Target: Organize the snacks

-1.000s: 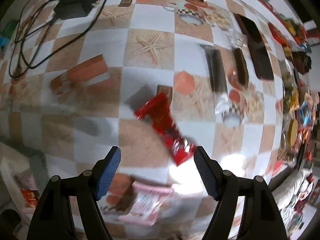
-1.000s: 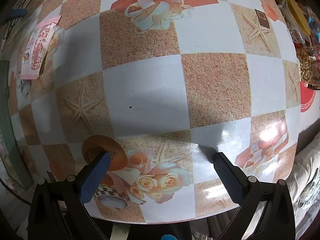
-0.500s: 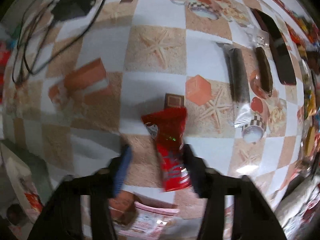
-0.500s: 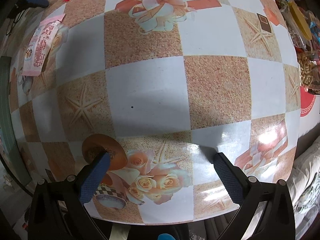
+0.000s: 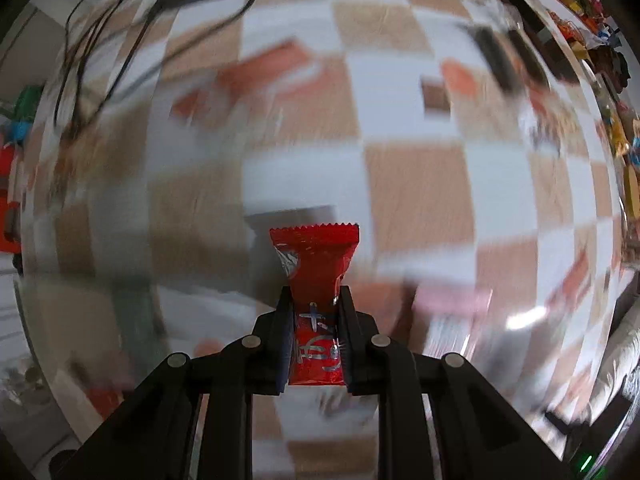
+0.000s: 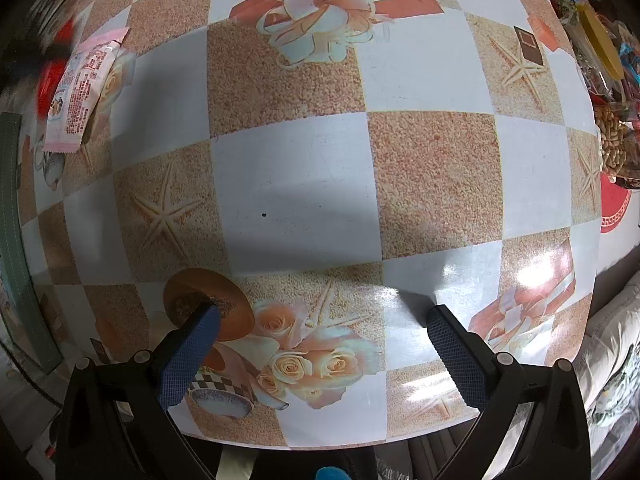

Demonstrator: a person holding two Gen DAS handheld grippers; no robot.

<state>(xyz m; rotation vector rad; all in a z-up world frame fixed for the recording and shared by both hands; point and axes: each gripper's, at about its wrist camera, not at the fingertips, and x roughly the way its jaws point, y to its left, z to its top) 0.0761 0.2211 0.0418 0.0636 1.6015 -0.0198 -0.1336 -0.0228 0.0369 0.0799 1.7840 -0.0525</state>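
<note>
While left tongs (image 5: 314, 300) clamp the red snack packet (image 5: 314, 256) at lower centre, clear of the bench (image 5: 420, 184), and right tongs (image 6: 320, 332) gape empty: carry level, grip unrelaxed, toward the pink packet (image 6: 82, 92) at upper left.

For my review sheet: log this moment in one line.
left gripper: shut on red snack packet | right gripper: open, nothing between fingers | pink packet: on table

Right tongs (image 6: 320, 320) gape wide over the checkered tablecloth (image 6: 296, 184); pink snack packet (image 6: 80, 96) lies far left.
</note>
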